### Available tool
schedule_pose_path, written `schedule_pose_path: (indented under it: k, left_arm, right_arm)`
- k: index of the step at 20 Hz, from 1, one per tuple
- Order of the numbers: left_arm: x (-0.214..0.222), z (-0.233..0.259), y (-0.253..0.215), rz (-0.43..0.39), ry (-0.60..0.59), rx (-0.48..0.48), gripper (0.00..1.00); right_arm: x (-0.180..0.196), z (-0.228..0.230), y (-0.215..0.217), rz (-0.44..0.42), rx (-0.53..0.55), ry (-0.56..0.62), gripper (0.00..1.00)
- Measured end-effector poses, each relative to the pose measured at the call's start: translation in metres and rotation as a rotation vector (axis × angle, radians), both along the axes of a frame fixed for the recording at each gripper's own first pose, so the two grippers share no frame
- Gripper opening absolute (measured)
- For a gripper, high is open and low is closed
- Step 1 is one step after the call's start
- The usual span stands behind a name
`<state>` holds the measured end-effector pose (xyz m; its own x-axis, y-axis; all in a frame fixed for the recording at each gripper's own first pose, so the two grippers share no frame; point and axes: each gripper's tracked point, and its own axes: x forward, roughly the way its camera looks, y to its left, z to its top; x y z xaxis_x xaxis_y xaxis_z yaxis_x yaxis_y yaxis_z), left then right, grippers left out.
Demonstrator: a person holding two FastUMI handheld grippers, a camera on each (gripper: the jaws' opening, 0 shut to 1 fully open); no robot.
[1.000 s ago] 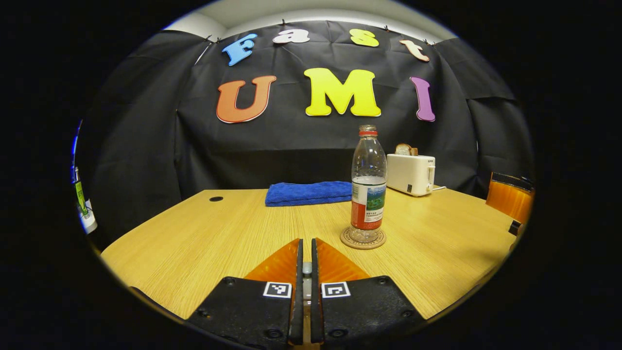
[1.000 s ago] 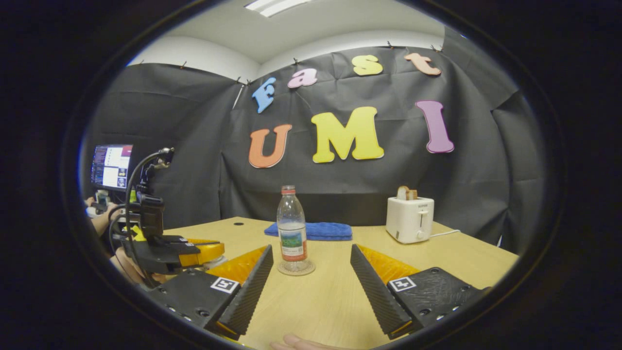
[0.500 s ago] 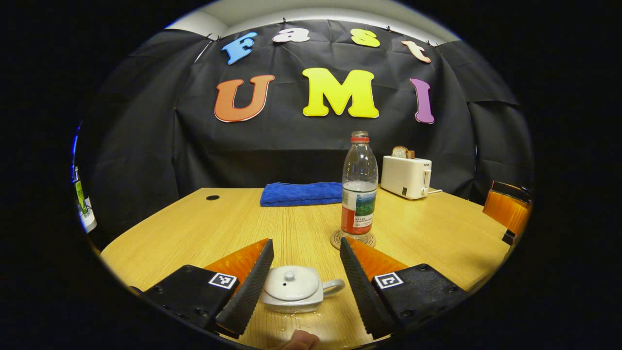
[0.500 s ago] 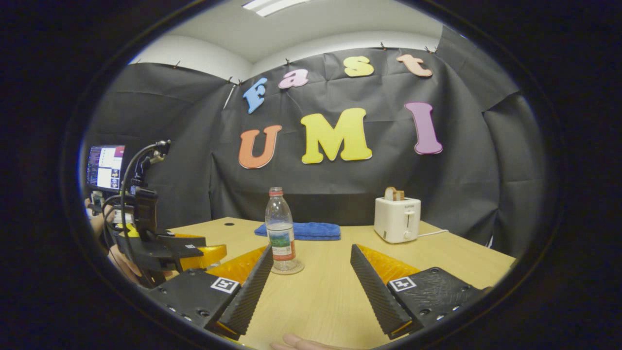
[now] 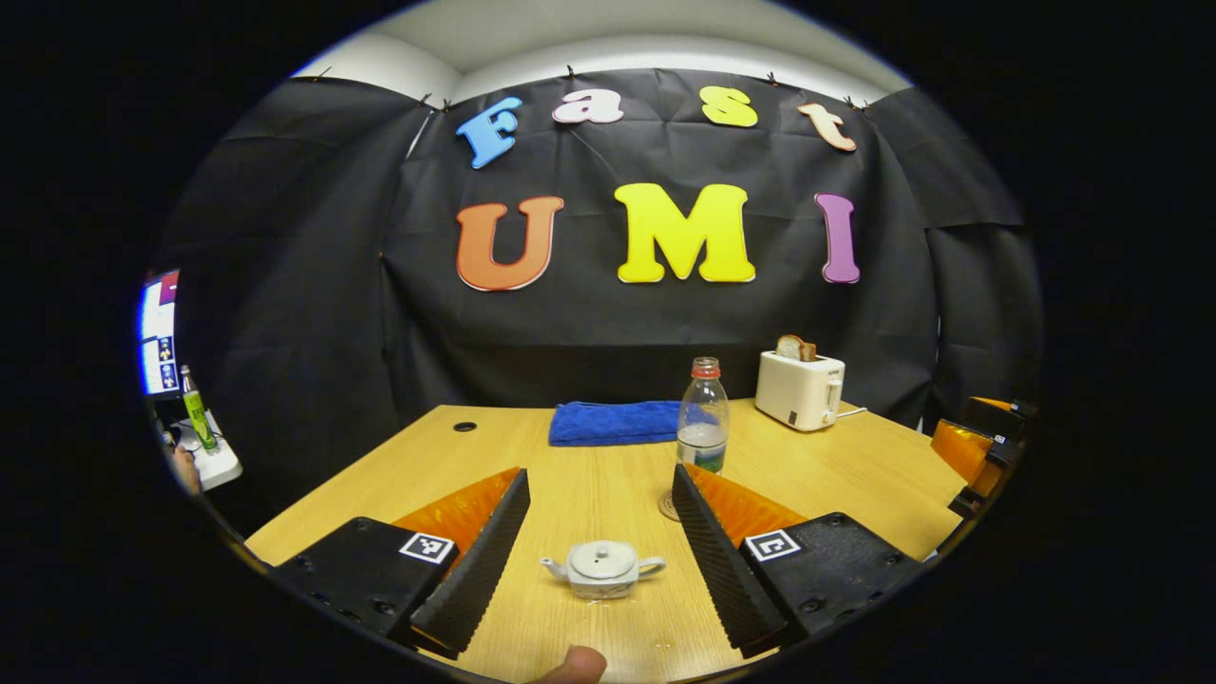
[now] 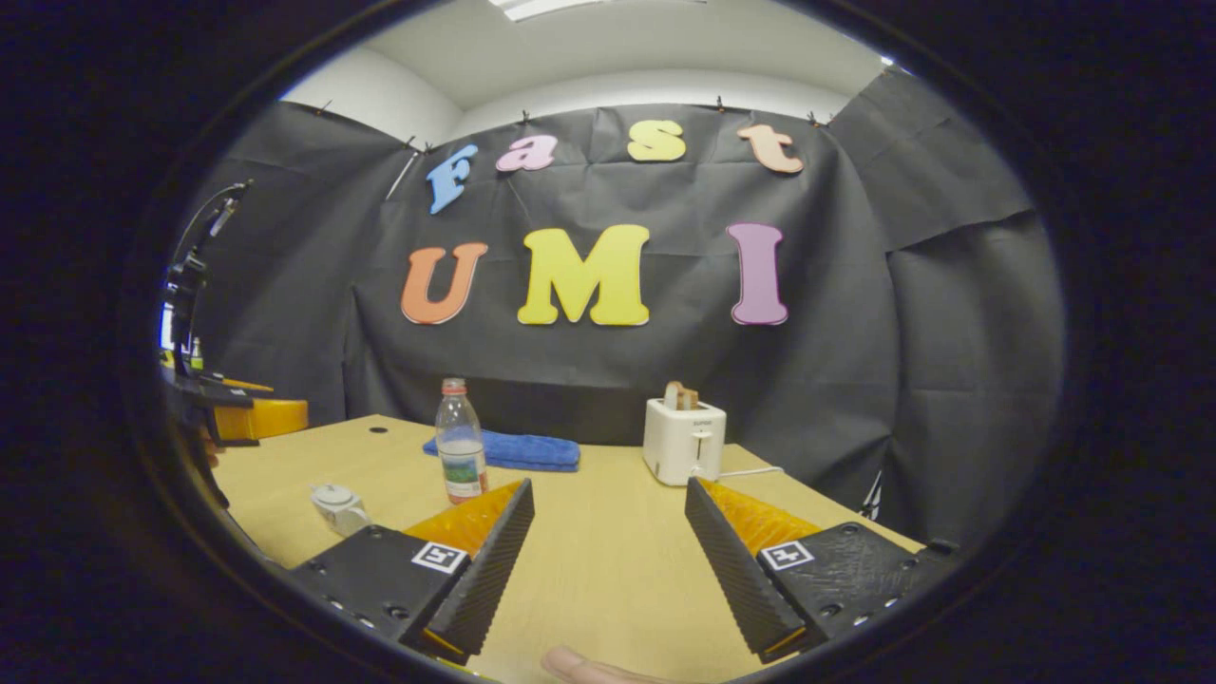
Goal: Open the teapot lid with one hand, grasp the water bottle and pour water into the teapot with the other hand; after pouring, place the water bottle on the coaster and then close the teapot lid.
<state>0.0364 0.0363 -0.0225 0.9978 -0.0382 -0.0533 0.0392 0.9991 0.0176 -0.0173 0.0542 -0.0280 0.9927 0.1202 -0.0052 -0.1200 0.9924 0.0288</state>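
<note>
pale wood grain covers the table [image 5: 589,475], and in the left gripper view the small white teapot [image 5: 602,569] sits on it near the front edge, lid [image 5: 601,560] on, spout to the left and handle to the right. the left gripper [image 5: 598,541] hangs above it with its fingers spread wide apart, touching nothing; the teapot shows in the gap between them, clear of both. a fingertip [image 5: 573,664] shows at the bottom edge of that view.

beyond the teapot the water bottle [image 5: 704,429] stands upright with its red cap on, partly filled, on the round coaster [image 5: 668,508]; the left gripper's right-hand finger hides the bottle's lower part and most of the coaster. behind the bottle lies a folded blue towel [image 5: 613,422], and to the right of that a white toaster [image 5: 798,389] with a slice of bread [image 5: 796,348] sticking up from it. a small dark hole [image 5: 465,427] marks the table's far left part. at the far left, off the table, are a lit screen [image 5: 157,332] and a green bottle [image 5: 198,418].

in the right gripper view the right gripper [image 6: 608,551] is also spread open and empty over bare table, well to the right of the teapot [image 6: 334,505] and the bottle [image 6: 461,454]. nothing stands between the teapot and the bottle. the toaster [image 6: 684,441] sits behind, the towel [image 6: 518,450] to its left.
</note>
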Motion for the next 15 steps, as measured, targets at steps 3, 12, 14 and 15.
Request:
schedule_pose_path:
  k: [3, 12, 14, 15]
  left_arm:
    - [-0.022, 0.016, -0.007, -0.024, -0.025, -0.045, 0.95]
    - [-0.044, 0.035, -0.016, -0.022, -0.063, -0.006, 0.95]
    - [-0.043, 0.032, -0.016, -0.014, -0.054, 0.005, 0.95]
    - [-0.043, 0.029, -0.015, -0.009, -0.045, 0.012, 0.95]
  right_arm:
    - [-0.002, 0.006, -0.02, -0.026, 0.027, 0.041, 0.96]
    - [-0.028, 0.034, -0.054, -0.108, 0.018, 0.019, 0.92]
    - [-0.033, 0.04, -0.051, -0.116, -0.009, -0.008, 0.95]
    - [-0.034, 0.043, -0.051, -0.121, -0.022, -0.017, 0.95]
